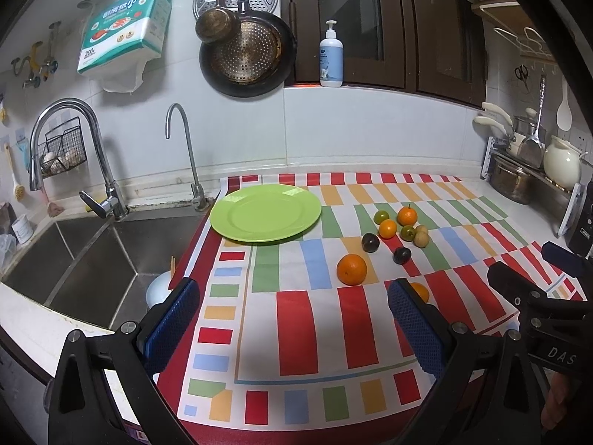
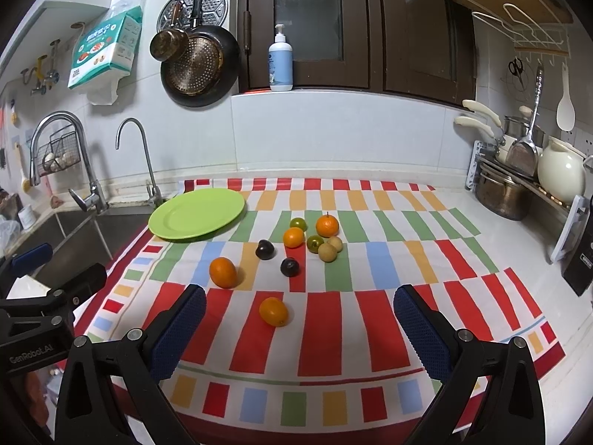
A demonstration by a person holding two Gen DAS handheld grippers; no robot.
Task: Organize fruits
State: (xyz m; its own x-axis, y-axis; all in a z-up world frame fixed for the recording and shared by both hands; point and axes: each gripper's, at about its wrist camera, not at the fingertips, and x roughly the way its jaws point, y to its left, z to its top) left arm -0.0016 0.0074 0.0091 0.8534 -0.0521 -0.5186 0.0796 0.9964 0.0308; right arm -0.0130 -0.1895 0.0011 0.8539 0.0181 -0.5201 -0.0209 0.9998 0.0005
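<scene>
An empty green plate (image 1: 265, 212) (image 2: 196, 214) sits at the far left of the striped cloth, by the sink. Several fruits lie loose to its right: oranges (image 1: 351, 269) (image 2: 222, 272) (image 2: 273, 311), two dark plums (image 2: 265, 249) (image 2: 289, 267), small green fruits (image 2: 315, 243) and tan ones (image 2: 327, 252). My left gripper (image 1: 292, 319) is open and empty above the near cloth; its right finger hides most of one orange (image 1: 420, 291). My right gripper (image 2: 300, 324) is open and empty, with the nearest orange just beyond its fingers.
A steel sink (image 1: 92, 256) with two taps lies left of the cloth, a white bowl (image 1: 157, 291) in it. A dish rack (image 2: 519, 185) with pots and a white jug stands at the right. A soap bottle (image 2: 280, 63) stands on the back ledge.
</scene>
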